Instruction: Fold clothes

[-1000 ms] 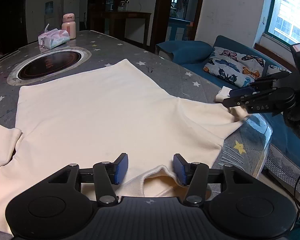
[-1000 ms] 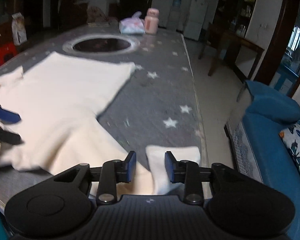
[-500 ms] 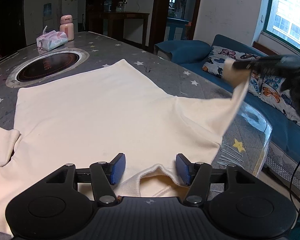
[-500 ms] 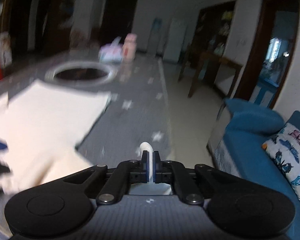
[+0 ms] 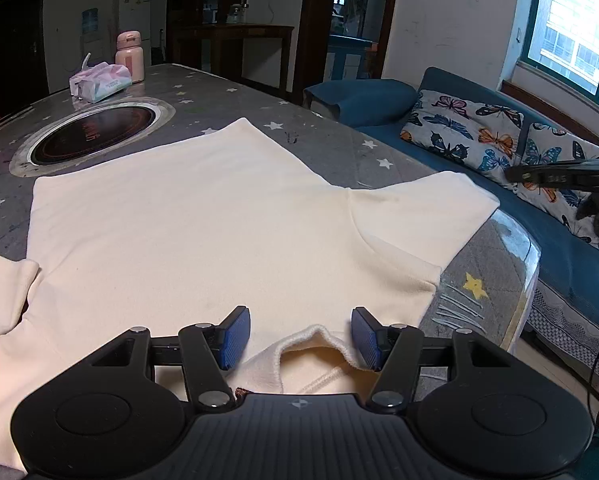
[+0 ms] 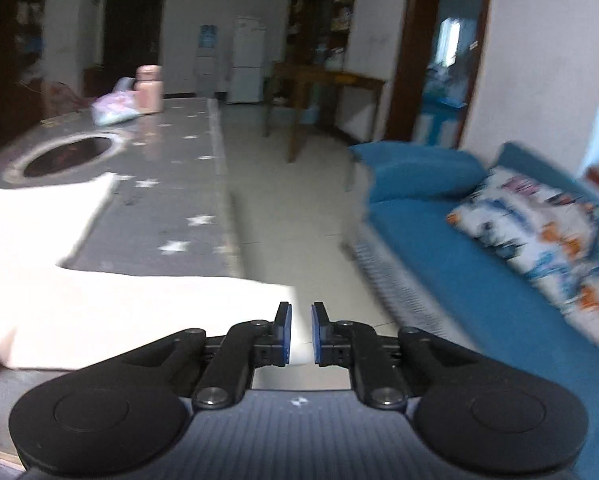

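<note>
A cream short-sleeved shirt (image 5: 203, 216) lies flat on the grey starred table (image 5: 339, 156), collar toward me. My left gripper (image 5: 299, 334) is open, its blue pads on either side of the raised collar (image 5: 317, 338). The shirt's right sleeve (image 5: 431, 208) lies spread out flat to the table's right edge. My right gripper (image 6: 298, 330) is open by a small gap at the sleeve's end (image 6: 179, 304); it also shows in the left wrist view (image 5: 559, 178), off the table's right side. The left sleeve (image 5: 3, 284) is bunched at the left.
A round cooktop inset (image 5: 91, 136), a tissue pack (image 5: 99, 82) and a pink bottle (image 5: 130, 56) are at the table's far end. A blue sofa (image 5: 499, 184) with butterfly cushions (image 5: 467, 128) runs along the right of the table.
My right gripper lifted the right sleeve, pulled it out to the right, laid it flat and let go. My left gripper stayed open at the collar.
</note>
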Motion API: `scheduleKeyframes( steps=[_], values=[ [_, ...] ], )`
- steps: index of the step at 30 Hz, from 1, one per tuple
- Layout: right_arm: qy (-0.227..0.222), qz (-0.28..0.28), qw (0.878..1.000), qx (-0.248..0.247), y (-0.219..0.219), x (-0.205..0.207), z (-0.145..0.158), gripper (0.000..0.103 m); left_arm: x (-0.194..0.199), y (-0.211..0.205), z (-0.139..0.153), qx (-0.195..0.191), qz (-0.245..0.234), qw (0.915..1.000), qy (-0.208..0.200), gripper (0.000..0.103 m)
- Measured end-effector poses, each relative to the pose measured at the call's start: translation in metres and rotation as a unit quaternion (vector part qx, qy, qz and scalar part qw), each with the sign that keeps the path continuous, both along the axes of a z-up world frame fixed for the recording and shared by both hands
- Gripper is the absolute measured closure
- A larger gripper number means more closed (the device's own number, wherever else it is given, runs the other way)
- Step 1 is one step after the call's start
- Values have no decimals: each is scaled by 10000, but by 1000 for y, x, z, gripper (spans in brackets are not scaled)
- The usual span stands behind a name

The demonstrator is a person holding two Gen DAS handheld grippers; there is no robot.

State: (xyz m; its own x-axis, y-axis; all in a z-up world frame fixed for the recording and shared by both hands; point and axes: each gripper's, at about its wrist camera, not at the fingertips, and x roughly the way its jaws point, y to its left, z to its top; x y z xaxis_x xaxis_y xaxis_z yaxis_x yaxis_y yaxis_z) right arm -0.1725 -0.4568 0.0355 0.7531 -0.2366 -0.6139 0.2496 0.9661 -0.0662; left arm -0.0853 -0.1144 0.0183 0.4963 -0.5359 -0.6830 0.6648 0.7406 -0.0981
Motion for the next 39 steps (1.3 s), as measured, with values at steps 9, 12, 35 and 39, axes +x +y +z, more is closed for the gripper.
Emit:
scheduleKeyframes(
  steps=[9, 12, 35, 39],
  values=[
    [339, 550, 9970, 436, 9, 42, -23, 82, -2, 1, 0, 31, -15, 10000, -21, 42],
    [346, 512, 9970, 460, 3, 57, -24, 82, -3, 1, -1, 39, -35, 10000, -54, 41],
    [198, 1532, 9880, -73, 62, 71, -10, 63, 28, 84, 32, -660, 1317, 9887, -263, 40],
    [239, 1708, 9850, -45, 75, 74, -11, 63, 40, 97, 36, -245, 1708, 9834, -569, 52]
  ],
)
